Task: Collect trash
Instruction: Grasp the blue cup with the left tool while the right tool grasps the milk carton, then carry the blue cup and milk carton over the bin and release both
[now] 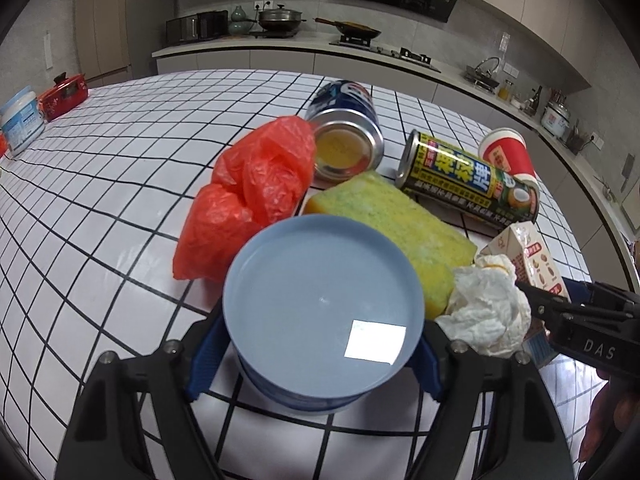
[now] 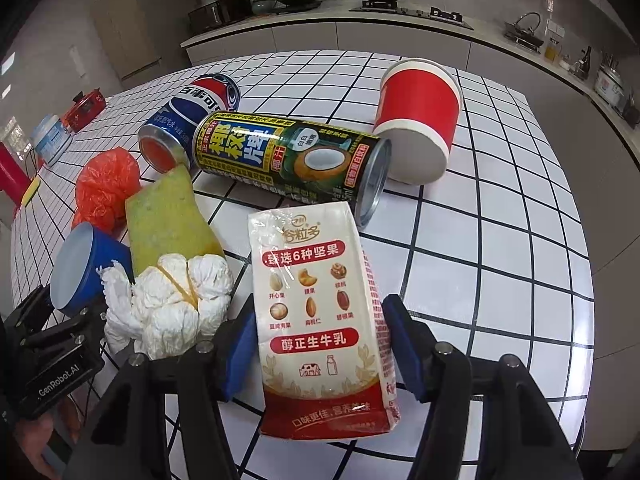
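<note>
White paper printed with red bands and nut pictures forms the milk carton (image 2: 326,320), which fills the lower centre of the right wrist view with its long axis running up the frame, roughly in line with the fingers. The right gripper (image 2: 318,344) has its jaws apart, one blue pad on each long side of the carton; the left pad appears to touch the carton wall, while contact at the right pad cannot be judged. The carton thus lies directly between the jaws, so the coming move is probably a plain closing across its short width, with no turn of the wrist needed. In the left wrist view, the left gripper (image 1: 312,352) brackets the blue round tub (image 1: 324,300) at lower centre, pads against its sides and seemingly clamped on it. A crumpled white tissue (image 2: 168,304) sits just beside the carton, at lower left of the right wrist view, between the two tools. Further up the frames lie the yellow-green sponge (image 1: 400,220), the red plastic bag (image 1: 248,196), the coconut drink can (image 2: 292,160) lying crosswise, the Pepsi can (image 2: 192,120) and the red paper cup (image 2: 416,120), all on the checked tabletop (image 2: 500,260).
</note>
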{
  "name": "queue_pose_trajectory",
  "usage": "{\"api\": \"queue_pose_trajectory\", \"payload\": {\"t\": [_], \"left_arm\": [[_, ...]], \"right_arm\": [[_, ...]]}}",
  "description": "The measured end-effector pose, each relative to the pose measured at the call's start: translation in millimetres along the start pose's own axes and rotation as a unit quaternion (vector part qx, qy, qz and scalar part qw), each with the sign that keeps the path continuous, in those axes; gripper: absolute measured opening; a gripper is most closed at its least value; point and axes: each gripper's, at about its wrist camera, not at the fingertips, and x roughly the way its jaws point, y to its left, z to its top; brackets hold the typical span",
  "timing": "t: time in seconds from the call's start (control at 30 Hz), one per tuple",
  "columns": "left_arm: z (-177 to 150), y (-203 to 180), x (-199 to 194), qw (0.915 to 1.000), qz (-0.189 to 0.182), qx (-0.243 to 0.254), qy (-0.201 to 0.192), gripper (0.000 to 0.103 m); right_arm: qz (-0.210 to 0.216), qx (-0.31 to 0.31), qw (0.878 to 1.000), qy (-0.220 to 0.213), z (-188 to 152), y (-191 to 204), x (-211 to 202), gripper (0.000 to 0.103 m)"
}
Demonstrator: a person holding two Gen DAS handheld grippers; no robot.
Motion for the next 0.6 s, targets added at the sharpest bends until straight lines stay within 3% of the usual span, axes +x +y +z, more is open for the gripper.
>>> {"api": "queue_pose_trajectory", "payload": {"t": [0.3, 0.6], "left_arm": [[-11, 4, -35, 0.9993, 0.003, -0.004, -0.038, 0.079], [-25, -14, -53, 0.9989, 0.006, -0.003, -0.046, 0.079]], "right_arm": [[0.021, -0.003, 1.0, -0.022, -10, -3, -19, 0.062], [0.035, 0.002, 0.998, -0.045, -23, -20, -52, 0.062]]}}
